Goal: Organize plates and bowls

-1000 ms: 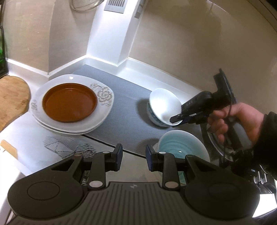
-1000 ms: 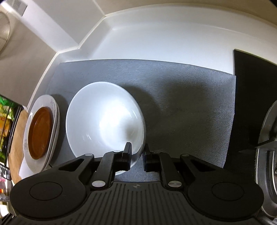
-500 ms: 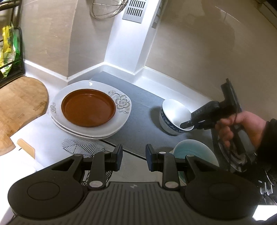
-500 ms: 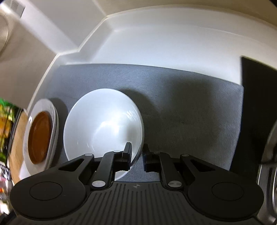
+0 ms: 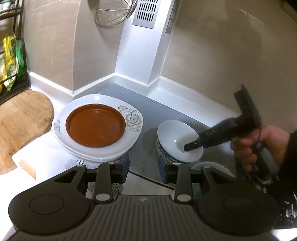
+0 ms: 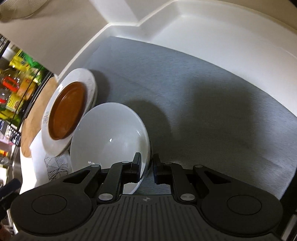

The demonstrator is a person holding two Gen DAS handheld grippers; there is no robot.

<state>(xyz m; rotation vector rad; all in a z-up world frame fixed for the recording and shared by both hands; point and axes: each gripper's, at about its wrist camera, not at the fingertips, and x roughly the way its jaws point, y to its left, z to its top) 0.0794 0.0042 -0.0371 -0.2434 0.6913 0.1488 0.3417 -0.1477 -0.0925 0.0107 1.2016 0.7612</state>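
Observation:
My right gripper (image 6: 146, 166) is shut on the rim of a white bowl (image 6: 109, 140) with a blue pattern outside. The bowl (image 5: 178, 140) is tilted over the grey mat (image 6: 185, 92), close to the plate stack; whether it touches the mat I cannot tell. In the left wrist view the right gripper (image 5: 193, 146) reaches into the bowl from the right. A brown plate (image 5: 95, 128) lies on stacked white floral plates (image 5: 133, 118). My left gripper (image 5: 143, 169) hovers nearer the counter's front, its jaws opening with nothing between them. A light blue bowl (image 5: 209, 166) is partly hidden behind its right finger.
A wooden board (image 5: 22, 118) lies left of the plates, with a black-and-white patterned mat (image 5: 74, 163) in front of them. A wire strainer (image 5: 115, 13) hangs on the wall. A rack with packets (image 5: 11, 55) stands far left. A person's hand (image 5: 259, 144) holds the right gripper.
The left gripper has risen and drawn back, and its jaws have parted a little. The right gripper has rolled, tipping the white bowl and carrying it toward the plate stack.

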